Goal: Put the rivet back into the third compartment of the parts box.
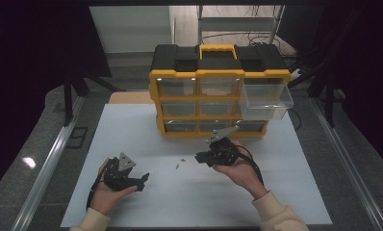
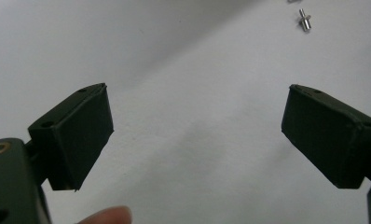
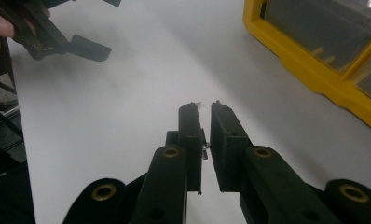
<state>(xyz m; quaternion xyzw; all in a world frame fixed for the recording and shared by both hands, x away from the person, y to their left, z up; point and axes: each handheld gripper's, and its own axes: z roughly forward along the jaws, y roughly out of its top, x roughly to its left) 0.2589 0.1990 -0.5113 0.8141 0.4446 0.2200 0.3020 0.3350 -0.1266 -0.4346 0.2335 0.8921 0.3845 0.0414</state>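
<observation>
My right gripper (image 3: 204,105) is shut on a small silver pin (image 3: 204,150), pinched between its two black jaws a little above the white table. In the high view this gripper (image 1: 200,158) sits just in front of the yellow and black drawer organizer (image 1: 218,72) and points left. My left gripper (image 2: 197,93) is open wide with nothing between its jaws, low over the table. In the high view it (image 1: 142,180) is at the front left, held in a hand. A loose metal pin (image 2: 305,21) lies on the table beyond it, between the two grippers (image 1: 178,166).
A clear drawer (image 1: 266,98) is pulled out at the organizer's upper right. Another tiny metal part (image 1: 183,159) lies near the loose pin. The white tabletop (image 1: 132,130) is bordered by metal rails. The left gripper (image 3: 72,44) appears at the upper left of the right gripper view.
</observation>
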